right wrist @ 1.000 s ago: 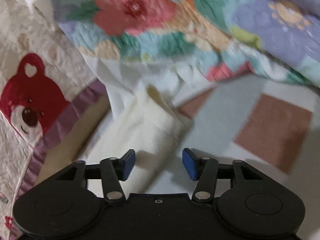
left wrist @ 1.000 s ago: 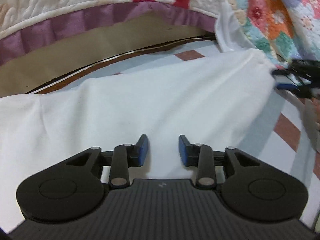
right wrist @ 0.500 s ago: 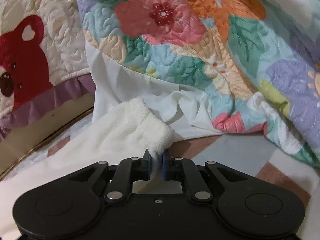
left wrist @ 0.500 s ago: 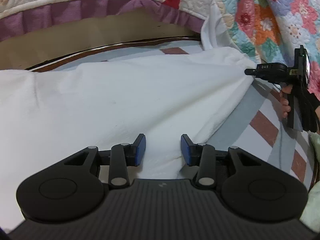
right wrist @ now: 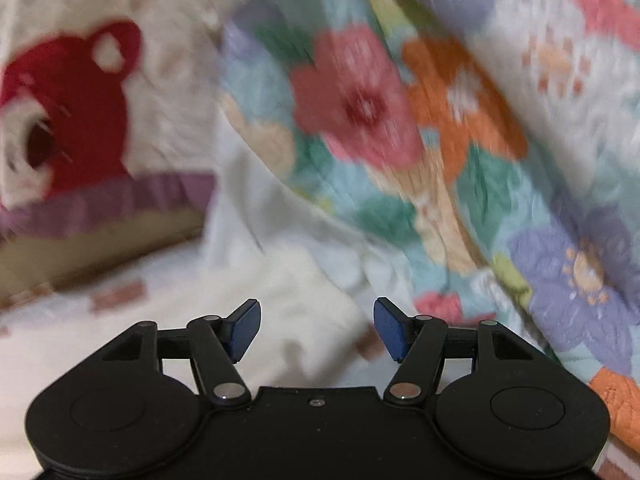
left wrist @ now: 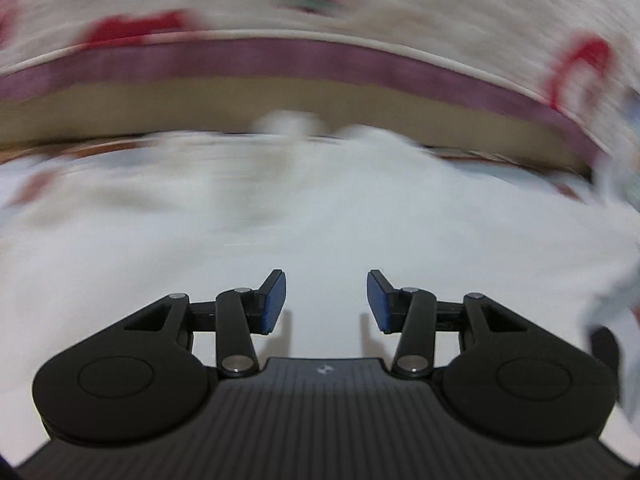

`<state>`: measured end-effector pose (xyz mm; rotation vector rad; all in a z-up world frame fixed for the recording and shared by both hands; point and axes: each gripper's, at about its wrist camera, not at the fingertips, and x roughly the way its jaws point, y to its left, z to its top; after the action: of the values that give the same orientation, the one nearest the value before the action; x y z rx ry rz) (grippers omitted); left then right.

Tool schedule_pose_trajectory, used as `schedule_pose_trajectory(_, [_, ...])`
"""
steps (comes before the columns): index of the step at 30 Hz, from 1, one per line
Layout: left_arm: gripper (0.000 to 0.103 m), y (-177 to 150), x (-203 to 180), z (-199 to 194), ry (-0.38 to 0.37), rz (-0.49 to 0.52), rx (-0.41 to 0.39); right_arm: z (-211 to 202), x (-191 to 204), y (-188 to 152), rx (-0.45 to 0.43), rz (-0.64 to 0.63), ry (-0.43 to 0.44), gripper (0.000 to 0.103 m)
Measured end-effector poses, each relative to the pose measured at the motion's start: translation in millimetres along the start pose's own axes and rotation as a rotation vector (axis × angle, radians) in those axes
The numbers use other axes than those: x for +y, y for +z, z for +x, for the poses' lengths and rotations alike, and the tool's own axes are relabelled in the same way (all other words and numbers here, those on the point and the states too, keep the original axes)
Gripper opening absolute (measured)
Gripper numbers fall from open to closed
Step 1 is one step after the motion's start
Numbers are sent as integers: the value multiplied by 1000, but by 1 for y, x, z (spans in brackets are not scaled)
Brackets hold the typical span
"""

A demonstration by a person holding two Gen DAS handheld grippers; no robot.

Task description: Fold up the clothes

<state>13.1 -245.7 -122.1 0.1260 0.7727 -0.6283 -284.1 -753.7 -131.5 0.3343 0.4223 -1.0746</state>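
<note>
**Claws parted over a white garment on the bed**

Claws, two in number, both empty. The left claw (left wrist: 326,300) has its blue pads (left wrist: 274,300) spread wide, with only white cloth showing in the gap; nothing is pinched. The right claw (right wrist: 316,330) is likewise spread, its pads on either side of a soft cream-white edge without touching it.

One white garment (left wrist: 320,220) lies spread across the bed beneath both claws, and its surface fills the lower half of the left wrist view. In the right wrist view its edge (right wrist: 280,300) sits bunched just ahead of the pads, near the foot of the quilts. The spread position probably suits a re-grip: an unclenched claw above flat fabric can drop onto whichever hem the next fold needs. Both views are motion-blurred, so the garment's type and outline cannot be told.

Beyond the garment are two quilts. One is cream with a red bear (right wrist: 68,92) and a purple border (left wrist: 320,64), standing along the far side. One floral quilt (right wrist: 440,140) is heaped to the right, close enough to the garment's edge to snag a careless grasp. Patches of checked bed sheet (right wrist: 120,296) show between them.
</note>
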Motion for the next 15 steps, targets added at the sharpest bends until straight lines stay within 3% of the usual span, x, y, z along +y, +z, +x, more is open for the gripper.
schedule_pose_trajectory(4, [48,-12,106,-40,274,-108,-12,-24,36,9,-30,-14,79,67])
schedule_pose_trajectory(9, [49,-34,234,-88,550,-271,0,-45,92,11,76,-64,370,67])
schedule_pose_trajectory(12, [61,-50,293,-112,723,-341,15,-64,138,-1,140,-142,520,67])
schedule_pose_trajectory(15, [65,-62,344,-125,903,-397,15,-85,184,-15,202,-227,661,67])
